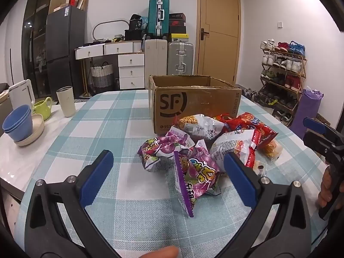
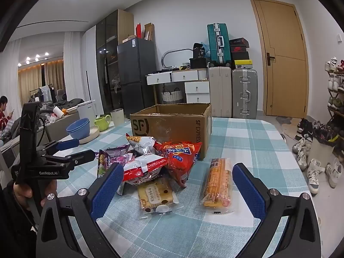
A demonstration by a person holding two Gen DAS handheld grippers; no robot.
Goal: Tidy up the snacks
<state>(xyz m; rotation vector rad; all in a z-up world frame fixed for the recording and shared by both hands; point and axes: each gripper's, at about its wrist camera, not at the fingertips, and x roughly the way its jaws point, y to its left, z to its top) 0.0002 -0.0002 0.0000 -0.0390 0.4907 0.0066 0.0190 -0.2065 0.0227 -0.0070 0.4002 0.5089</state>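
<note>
Checked tablecloth point(image 1: 120, 210) | left wrist: left gripper point(image 1: 168, 180) spread, empty; purple snack bag point(image 1: 195, 178) between pads, cardboard box point(image 1: 193, 103) at 12 o'clock | right wrist: right gripper point(image 2: 175, 190) spread, empty; orange cake pack point(image 2: 217, 182) at 1 o'clock | risk: crinkly film slipping, neighbouring bags dragged.

You can't see inside the cardboard box point(image 2: 172, 124); its walls hide the interior. The purple snack bags point(image 2: 114, 158) sit partly behind your right tool's point(image 2: 175, 185) left finger, their print unreadable.
</note>
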